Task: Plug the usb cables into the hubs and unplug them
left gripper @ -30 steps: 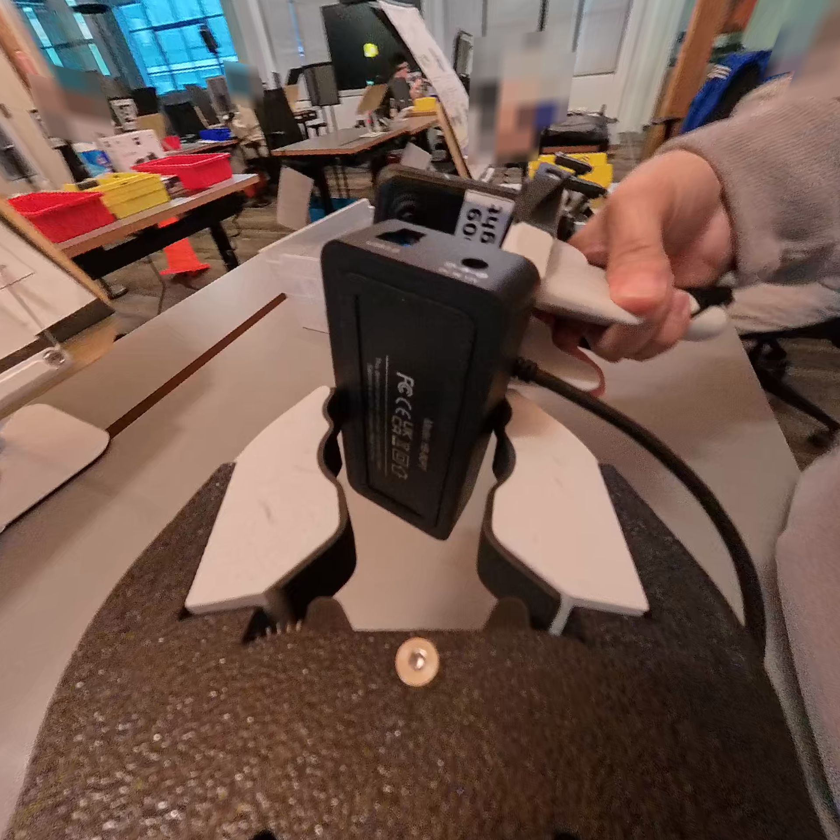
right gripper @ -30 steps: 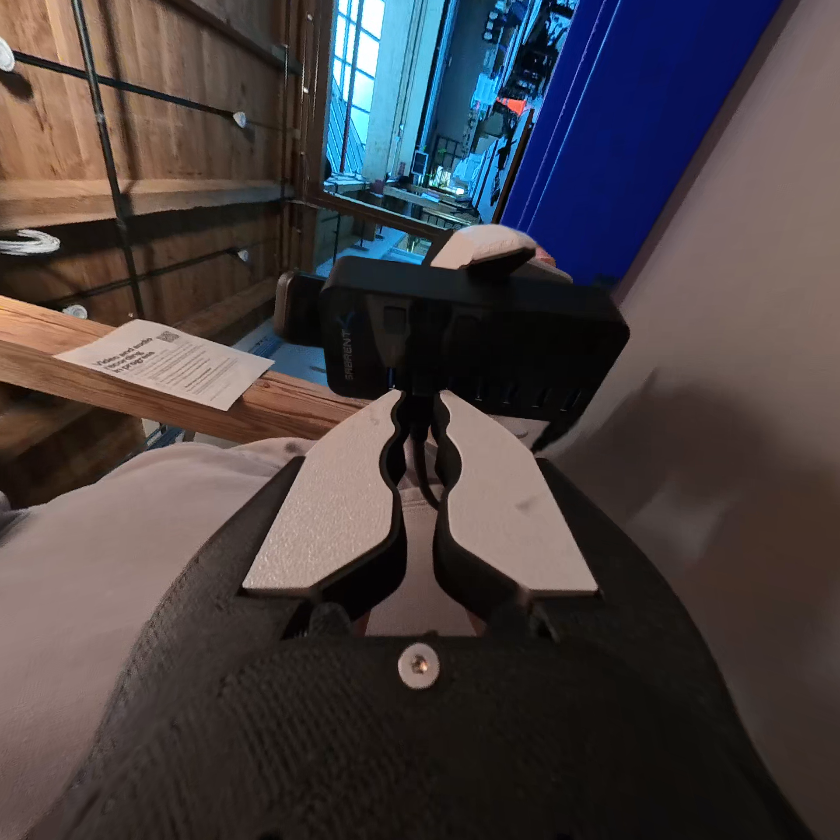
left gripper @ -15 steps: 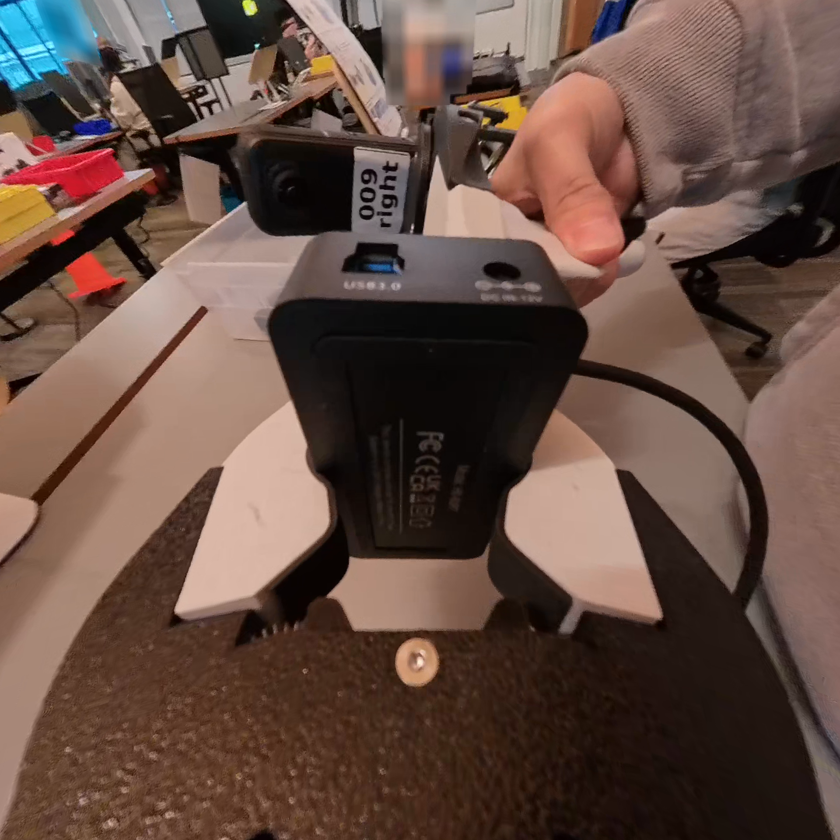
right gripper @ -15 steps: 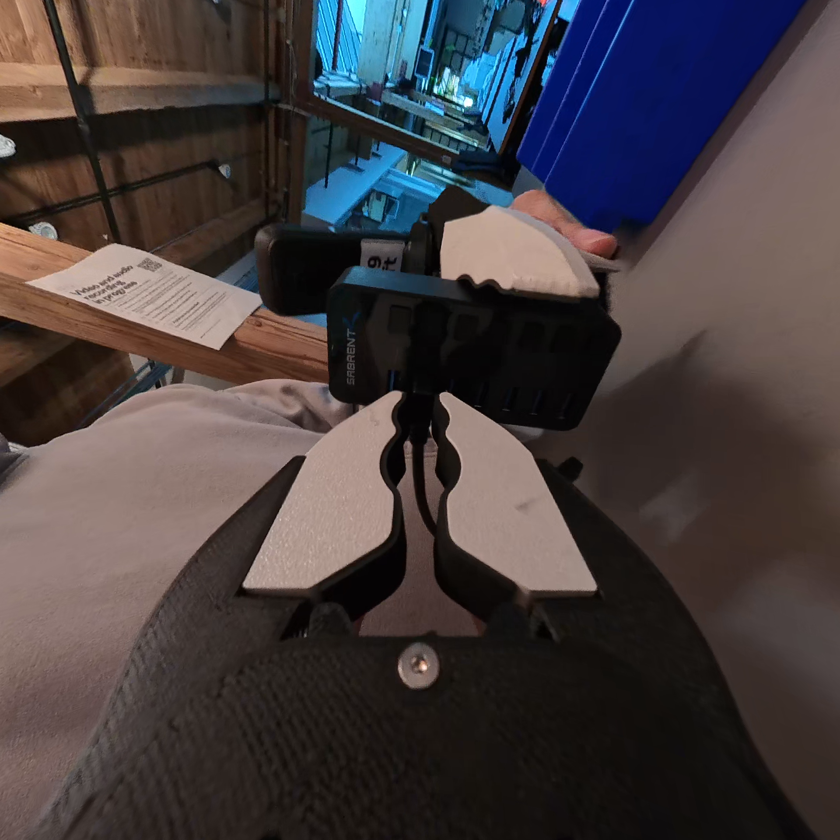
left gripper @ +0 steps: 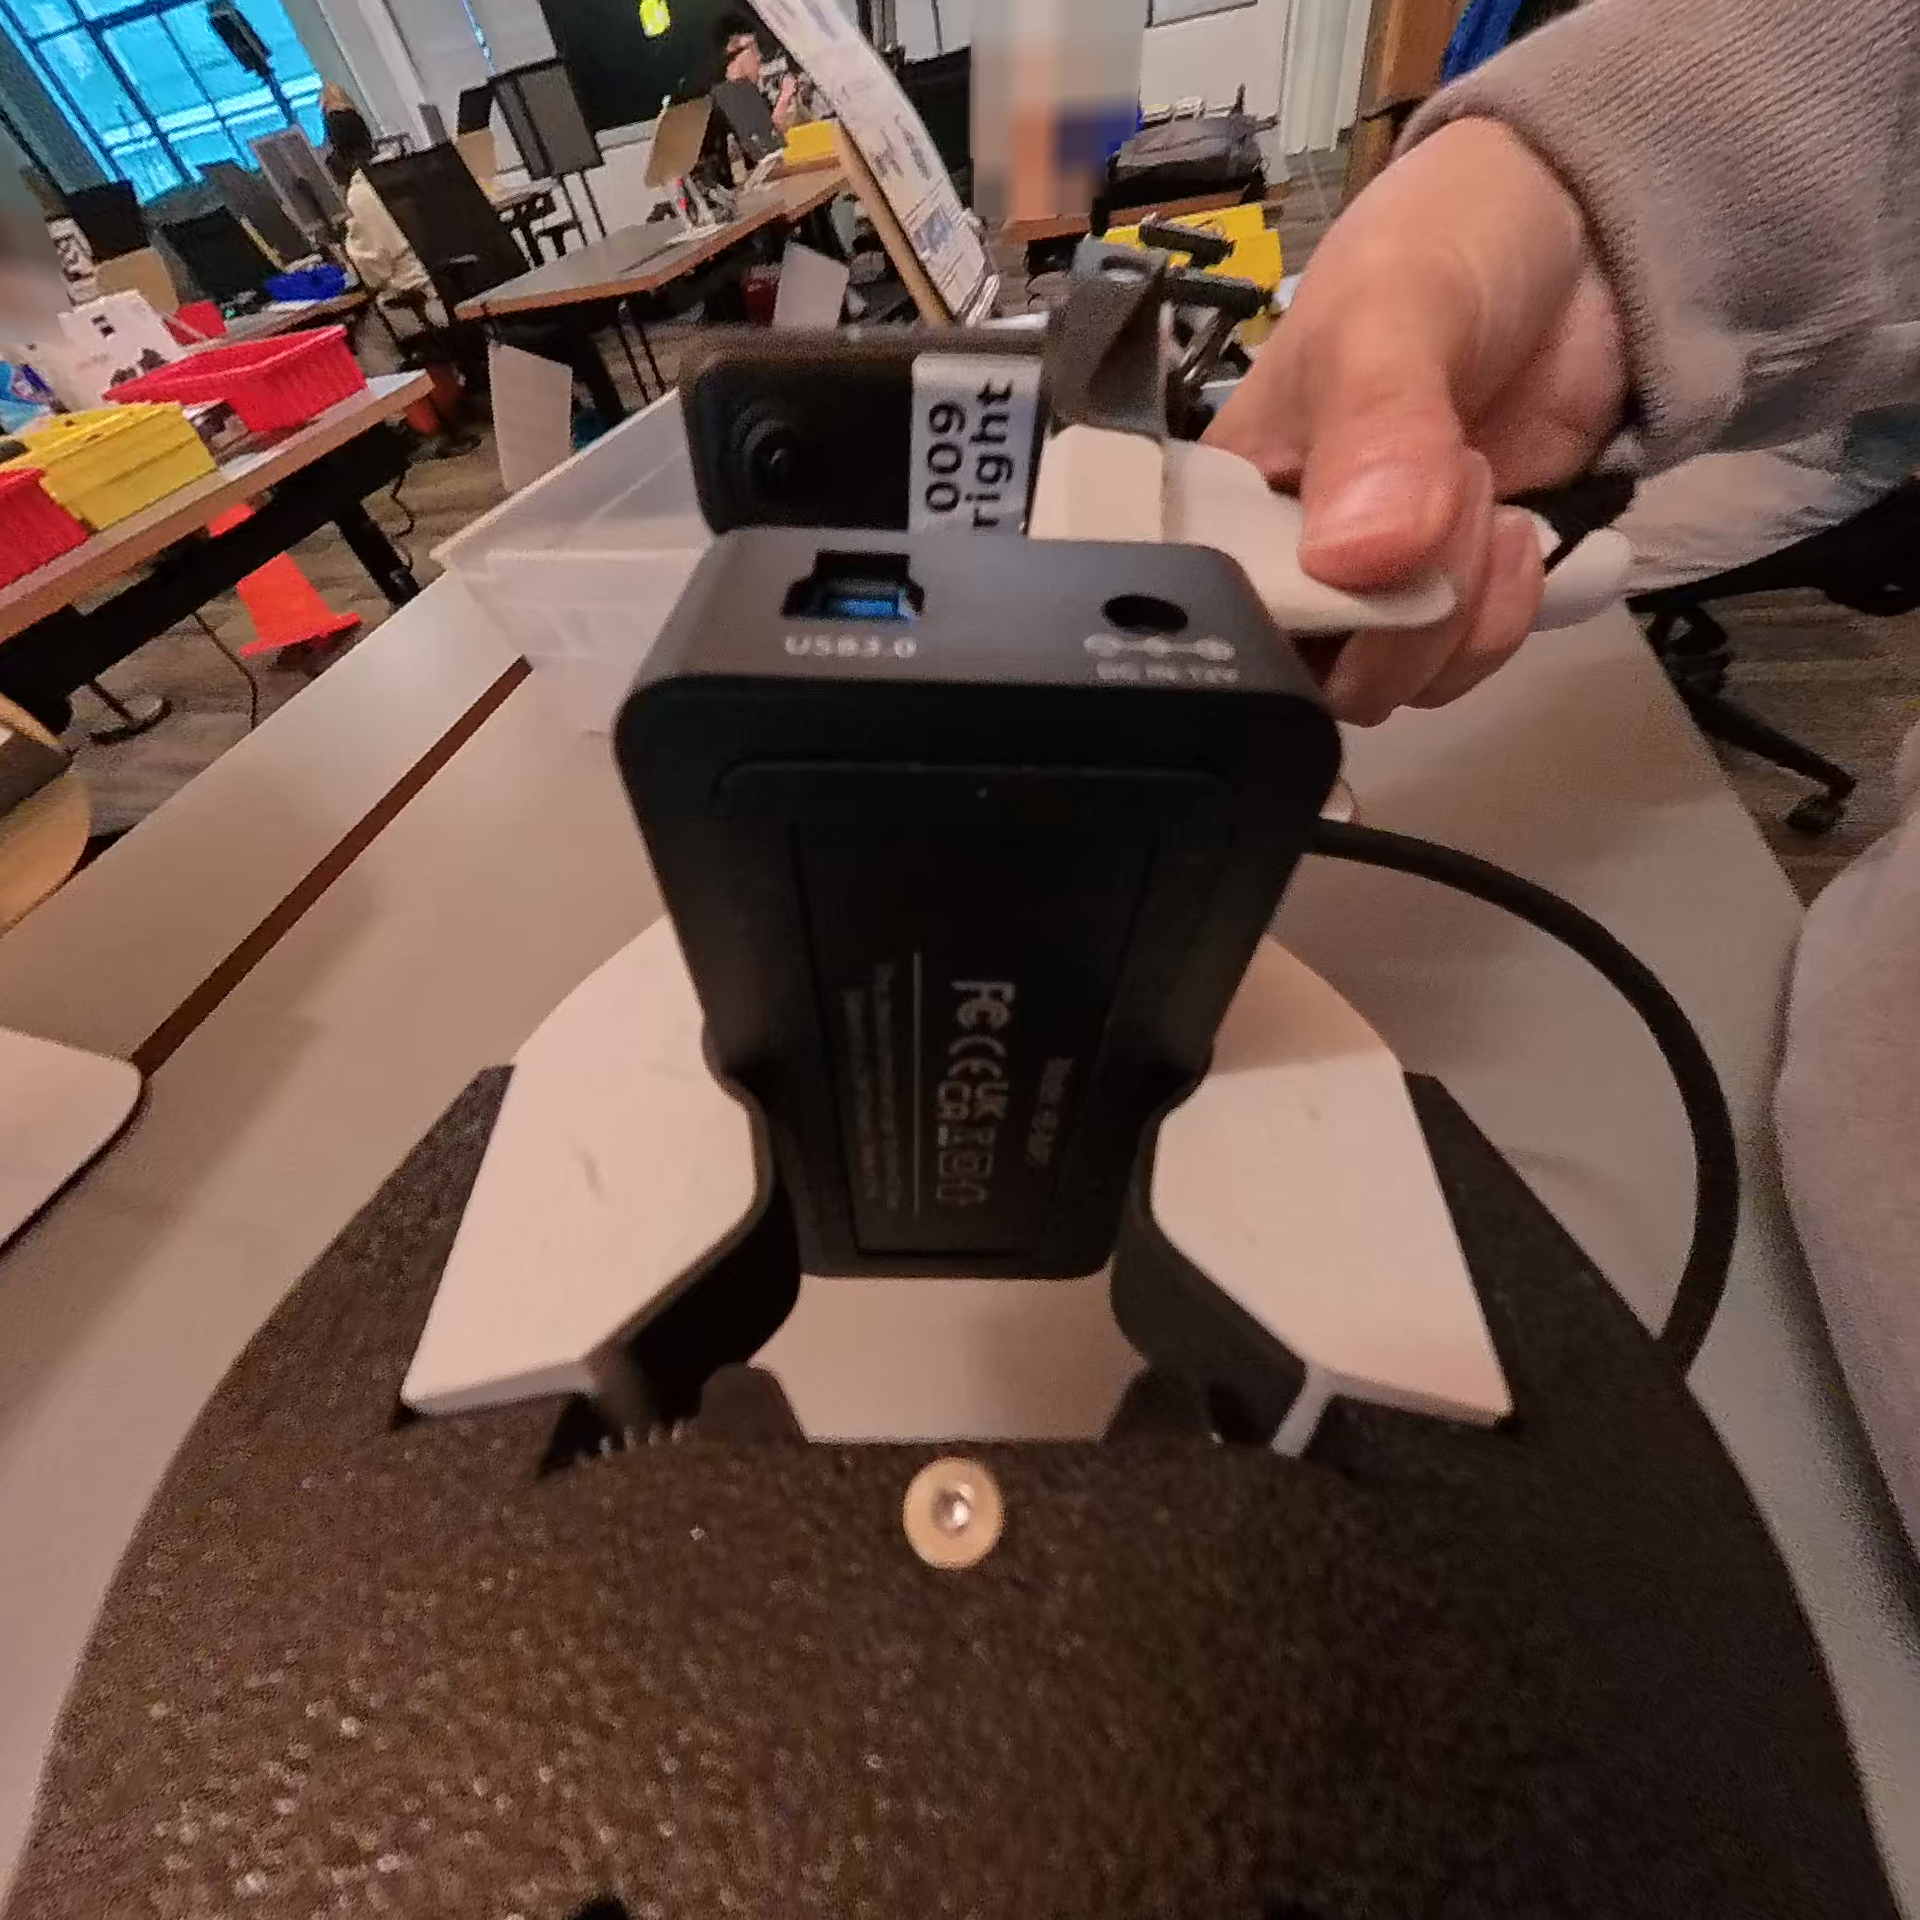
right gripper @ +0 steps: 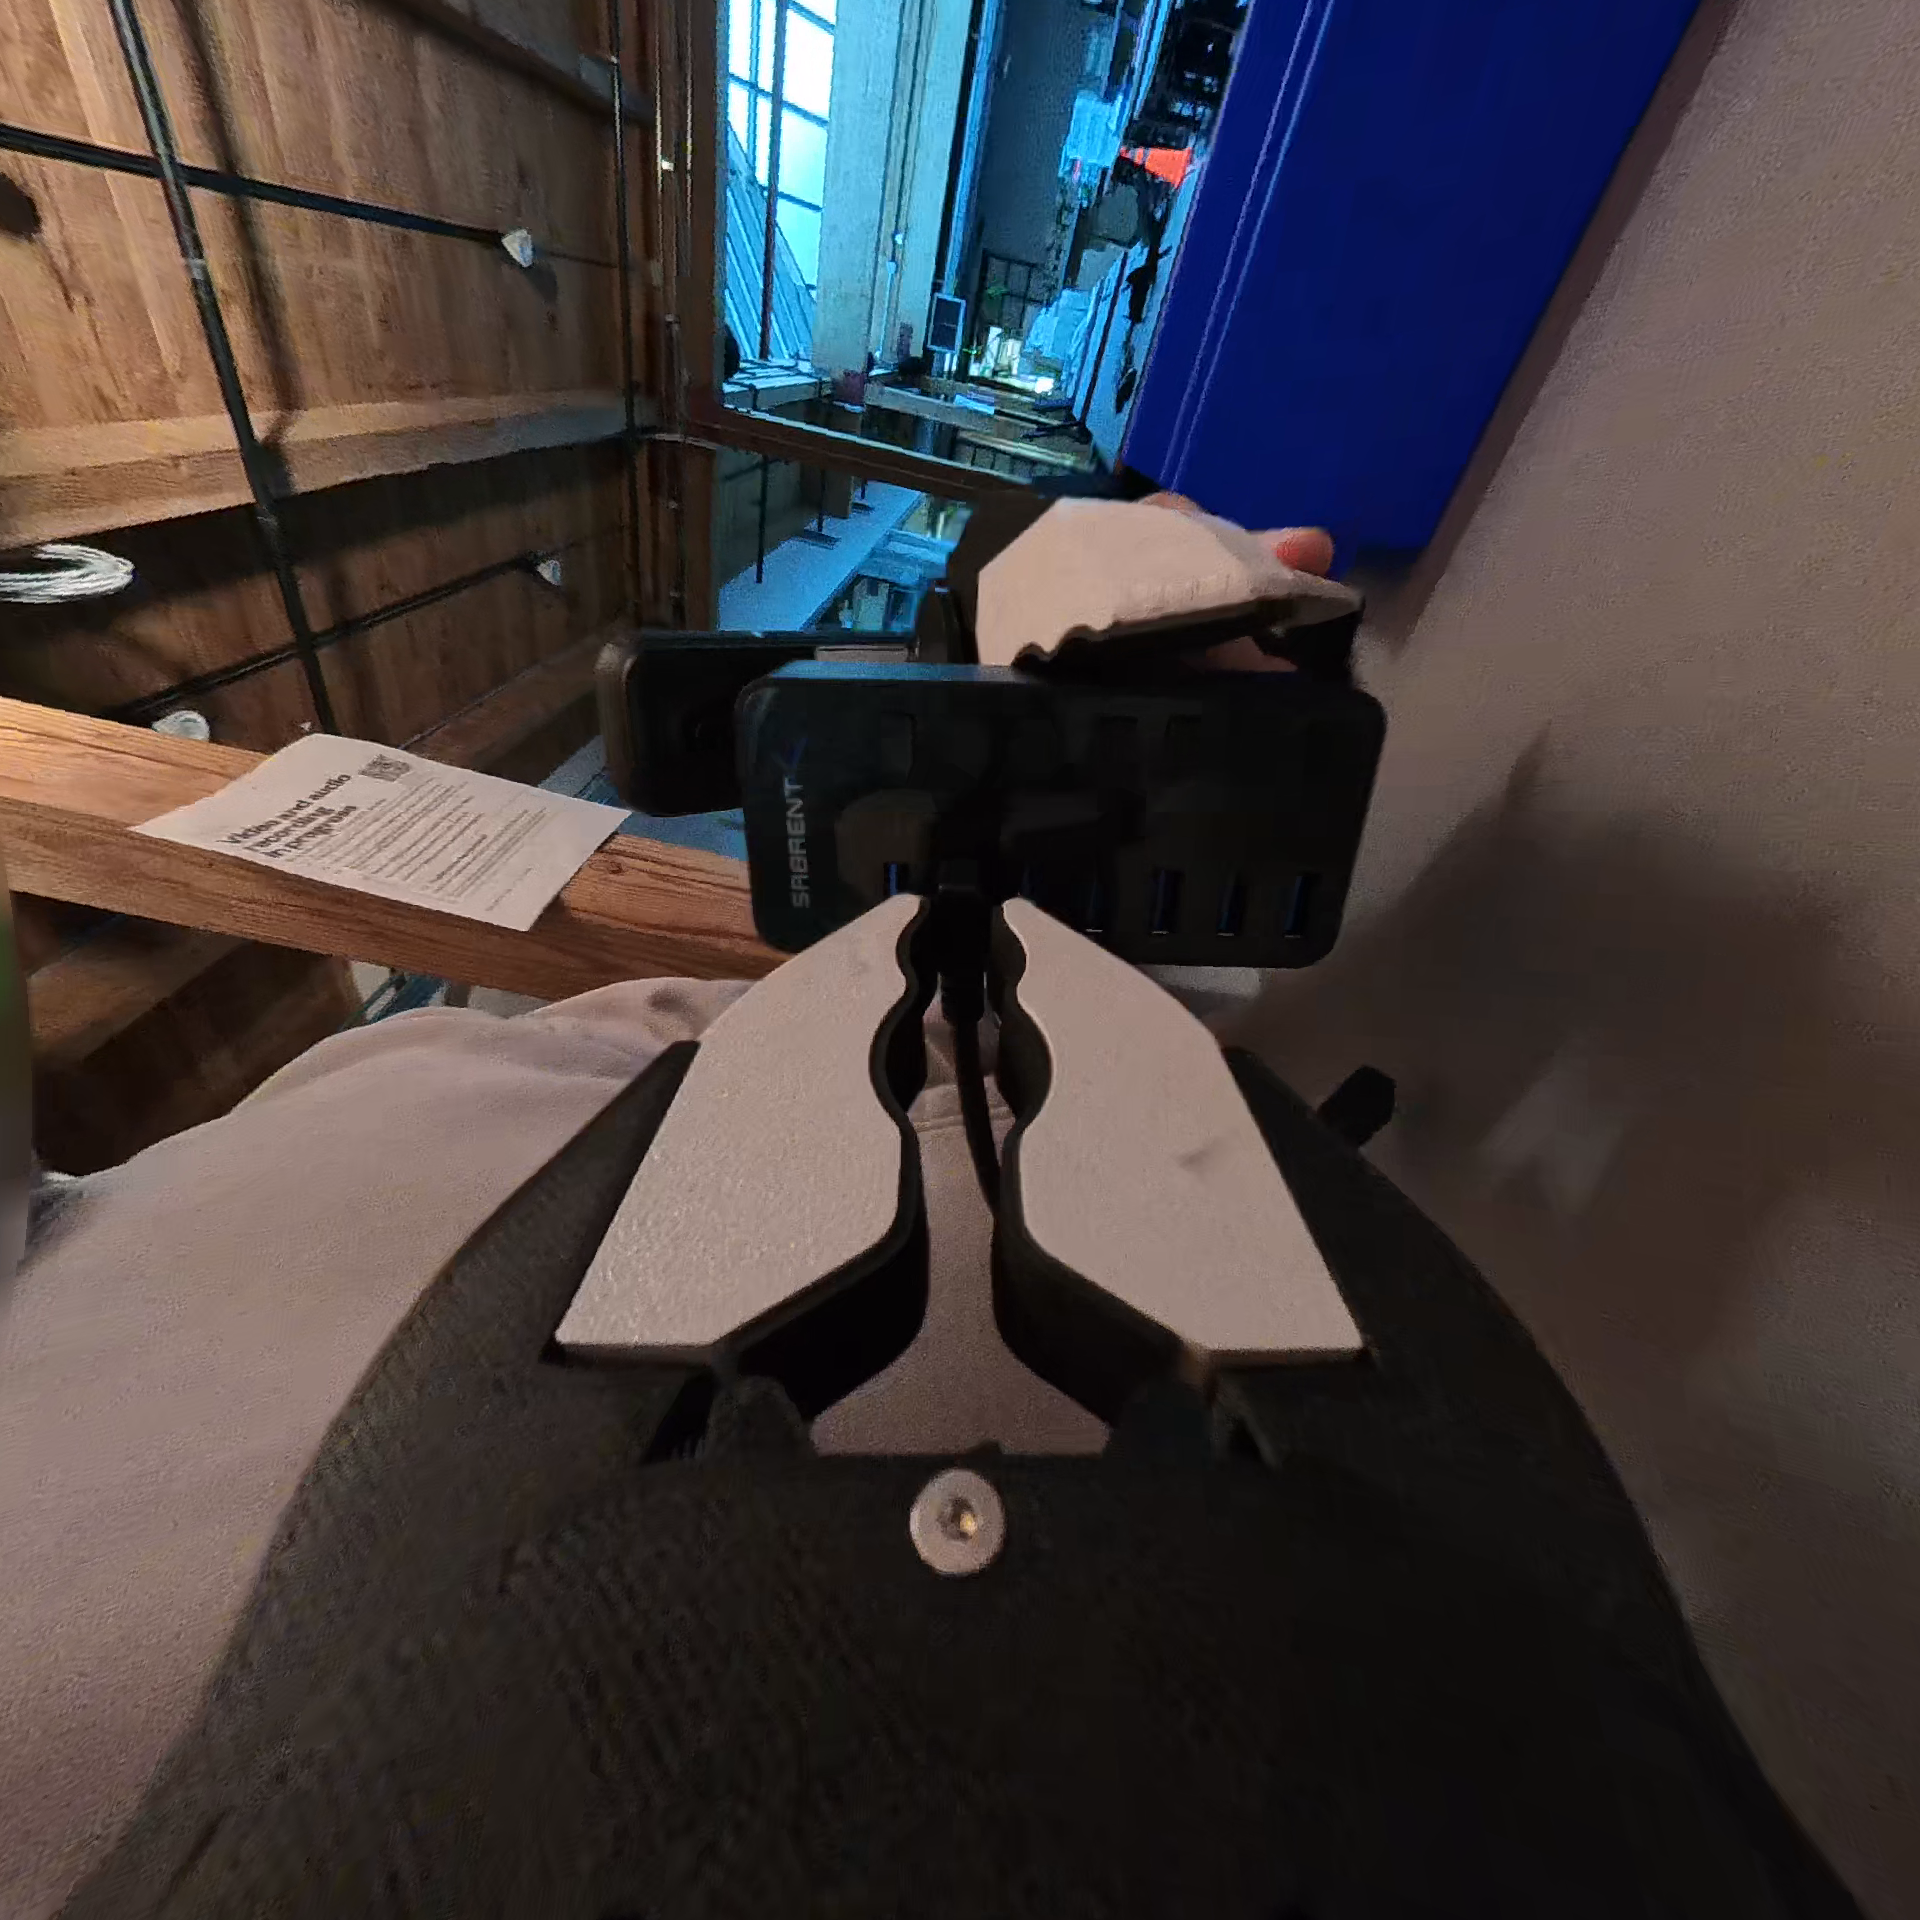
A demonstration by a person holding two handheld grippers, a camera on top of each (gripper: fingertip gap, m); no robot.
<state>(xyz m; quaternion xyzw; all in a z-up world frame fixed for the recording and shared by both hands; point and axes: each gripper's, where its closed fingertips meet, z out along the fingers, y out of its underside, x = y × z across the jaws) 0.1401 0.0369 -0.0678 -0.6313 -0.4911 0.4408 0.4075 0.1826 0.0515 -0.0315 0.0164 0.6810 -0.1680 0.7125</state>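
Observation:
My left gripper (left gripper: pixel 956 1049) is shut on a black USB hub (left gripper: pixel 966 831) and holds it upright above the table, its underside toward the camera. A black USB cable (left gripper: pixel 1621 997) curves off the hub's right side. In the right wrist view the hub's port face (right gripper: pixel 1060 821) shows a row of blue ports. My right gripper (right gripper: pixel 961 914) is shut on the black cable plug (right gripper: pixel 958 883) at a port near the hub's left end; I cannot tell how deep the plug sits. The right gripper's body with its camera (left gripper: pixel 873 436) shows behind the hub, held by a hand (left gripper: pixel 1434 343).
A grey table (left gripper: pixel 312 987) lies below. A clear plastic bin (left gripper: pixel 582 540) stands behind the hub. Red and yellow bins (left gripper: pixel 156 436) sit on far desks at the left. A person's grey sleeve (right gripper: pixel 260 1195) and a wooden rail with a paper sheet (right gripper: pixel 395 821) lie left of the right gripper.
The hub has turned in the left wrist view from slanted to square-on and has moved closer. The right gripper stays shut on the plug at the hub.

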